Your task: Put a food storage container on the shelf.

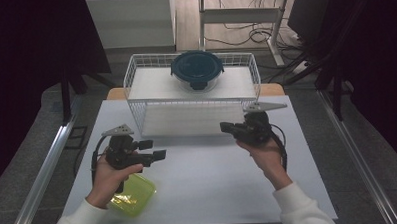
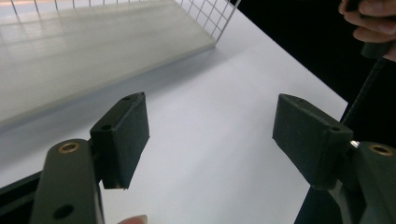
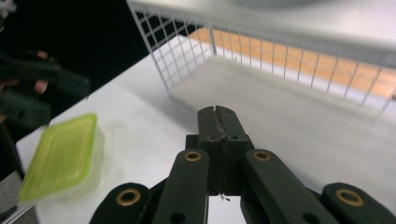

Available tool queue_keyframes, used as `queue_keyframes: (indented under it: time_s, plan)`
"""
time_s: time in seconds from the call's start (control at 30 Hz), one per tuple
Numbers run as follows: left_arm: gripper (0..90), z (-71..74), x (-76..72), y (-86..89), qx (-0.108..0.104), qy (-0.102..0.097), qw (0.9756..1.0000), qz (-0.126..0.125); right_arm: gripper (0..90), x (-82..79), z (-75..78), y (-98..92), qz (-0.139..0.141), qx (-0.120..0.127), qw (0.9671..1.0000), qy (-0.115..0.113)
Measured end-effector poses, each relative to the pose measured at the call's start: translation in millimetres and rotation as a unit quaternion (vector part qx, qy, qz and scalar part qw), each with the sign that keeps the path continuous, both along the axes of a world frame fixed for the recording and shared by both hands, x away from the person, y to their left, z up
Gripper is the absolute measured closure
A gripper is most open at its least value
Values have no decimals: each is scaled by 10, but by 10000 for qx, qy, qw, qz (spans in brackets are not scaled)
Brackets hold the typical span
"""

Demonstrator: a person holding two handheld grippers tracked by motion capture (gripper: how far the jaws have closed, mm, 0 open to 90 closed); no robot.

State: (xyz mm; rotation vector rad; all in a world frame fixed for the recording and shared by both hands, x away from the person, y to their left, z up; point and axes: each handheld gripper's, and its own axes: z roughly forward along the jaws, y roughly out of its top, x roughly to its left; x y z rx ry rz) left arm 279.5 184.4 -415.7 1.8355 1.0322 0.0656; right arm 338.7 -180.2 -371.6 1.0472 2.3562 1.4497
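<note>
- The yellow-green lidded box (image 1: 132,193) sits at the desk's (image 1: 214,181) near left edge, just under the left hand, not held.
- The left gripper (image 1: 153,149) hovers above it, jaws apart and empty.
- The right gripper (image 1: 227,127), jaws pressed together, is by the wire rack (image 1: 135,79), right of centre.
- Looks like the reach stage; next, the left gripper must drop and straddle the box.
- The round dark-lidded container (image 1: 197,68) rests on the rack's top shelf, far side.

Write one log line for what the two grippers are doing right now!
left gripper: jaws open, empty, above yellow-green plastic box | right gripper: jaws shut, empty, near white wire rack | round dark-lidded container: on rack
</note>
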Motion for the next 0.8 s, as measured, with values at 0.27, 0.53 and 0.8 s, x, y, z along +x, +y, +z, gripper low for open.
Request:
queue_keyframes:
  time_s: [0.27, 0.53, 0.8]
  plan:
    - [272, -137, -146, -41, 324, 7, 9995, -62, 888, -305, -315, -334, 26, -177, 9997, 171]
    - [272, -281, -233, -2, 427, 156, 9990, -31, 888, -429, -620, -573, -31, -355, 9979, 540]
    - [273, -314, -259, 67, 490, 169, 9986, 86, 879, -489, -819, -638, -94, -613, 9956, 700]
